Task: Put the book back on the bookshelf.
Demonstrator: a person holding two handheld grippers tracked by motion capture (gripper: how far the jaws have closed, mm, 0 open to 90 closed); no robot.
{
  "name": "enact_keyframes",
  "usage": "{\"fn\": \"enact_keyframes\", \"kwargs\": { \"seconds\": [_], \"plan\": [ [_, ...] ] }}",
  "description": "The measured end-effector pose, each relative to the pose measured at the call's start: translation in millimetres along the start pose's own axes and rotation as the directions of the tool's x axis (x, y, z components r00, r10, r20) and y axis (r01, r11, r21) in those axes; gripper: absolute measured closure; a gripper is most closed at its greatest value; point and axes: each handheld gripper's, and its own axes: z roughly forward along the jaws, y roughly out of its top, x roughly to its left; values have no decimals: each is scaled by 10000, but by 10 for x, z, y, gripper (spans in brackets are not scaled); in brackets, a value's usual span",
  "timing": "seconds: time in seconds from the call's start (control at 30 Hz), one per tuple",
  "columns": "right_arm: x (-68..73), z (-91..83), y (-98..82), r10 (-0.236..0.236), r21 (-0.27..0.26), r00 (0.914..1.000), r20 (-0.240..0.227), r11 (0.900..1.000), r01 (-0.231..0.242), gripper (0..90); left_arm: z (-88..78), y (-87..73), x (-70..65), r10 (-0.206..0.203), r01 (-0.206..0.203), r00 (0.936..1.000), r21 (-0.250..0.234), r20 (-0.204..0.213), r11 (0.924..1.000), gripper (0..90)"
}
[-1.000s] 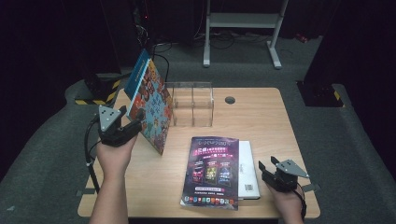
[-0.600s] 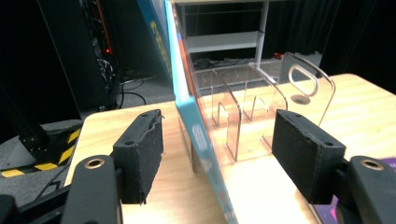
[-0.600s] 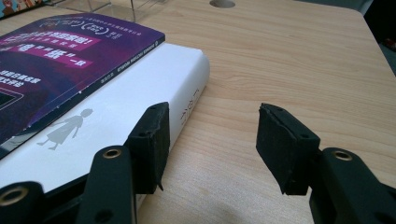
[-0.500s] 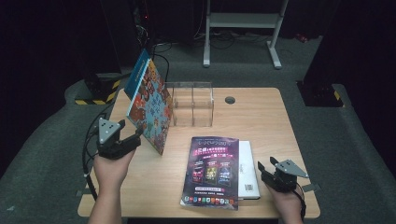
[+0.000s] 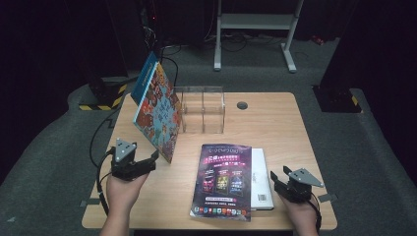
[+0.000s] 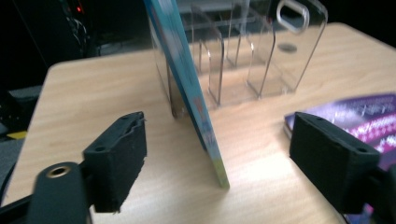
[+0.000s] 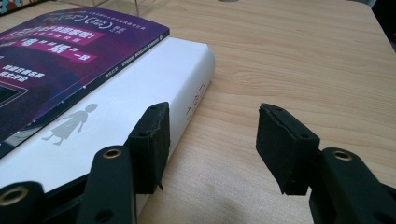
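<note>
The left gripper (image 5: 153,158) stands released, its jaws having just been opening, and the colourful book (image 5: 158,114) sits in the gap between them with neither pad pressing on it; in the left gripper view that book's lower corner (image 6: 219,175) rests on the table (image 5: 275,123) while its top leans away against the clear plastic organizer (image 5: 202,109). The right gripper (image 5: 276,179) is parted too, holding nothing, low at the near right edge of the table just beside the white book (image 7: 154,98) that lies under the purple magazine (image 5: 223,179). My guess is that the work in hand is standing the books up in the organizer (the first one is only propped against its outer wall, not in a slot, as far as I can tell), and that the letting-go of this book is just about finished. The next move would seem to call for drawing the left gripper back without knocking the leaning book over, then taking up the purple magazine or the white book, which lie flat and will need a jaw worked under an edge. Compared with a second ago, the left hand is lower and nearer the table's front, no longer pinching the book's lower edge; the book leans much as before, and the right hand has kept its place.
</note>
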Motion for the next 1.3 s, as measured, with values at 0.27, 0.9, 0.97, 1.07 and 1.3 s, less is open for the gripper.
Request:
{"fn": "enact_keyframes", "kwargs": {
  "seconds": [0.27, 0.9, 0.97, 1.07, 1.3],
  "plan": [
    [16, 18, -5, -48, 139, 9999, -98, 9999, 49, 449, 149, -259, -91, 331, -340, 9991, 371, 247, 9987, 165],
    [54, -25, 58, -113, -35, 9986, -520, 9999, 111, 447, 636, -680, -520, 252, -616, 9703, 1450, 2408, 9875, 140],
    [104, -32, 79, -257, -29, 9974, -670, 9997, 256, 443, 724, -700, -602, 263, -681, 9630, 1479, 2681, 9867, 139],
    [187, -23, 93, -616, -136, 9956, -706, 9981, 607, 434, 823, -710, -708, 182, -701, 9468, 1506, 3213, 9861, 135],
    [427, 53, 142, -783, 538, 9930, -884, 9951, 832, 408, 867, -693, -777, 192, -714, 9340, 1339, 3566, 9884, 167]
  ]
}}
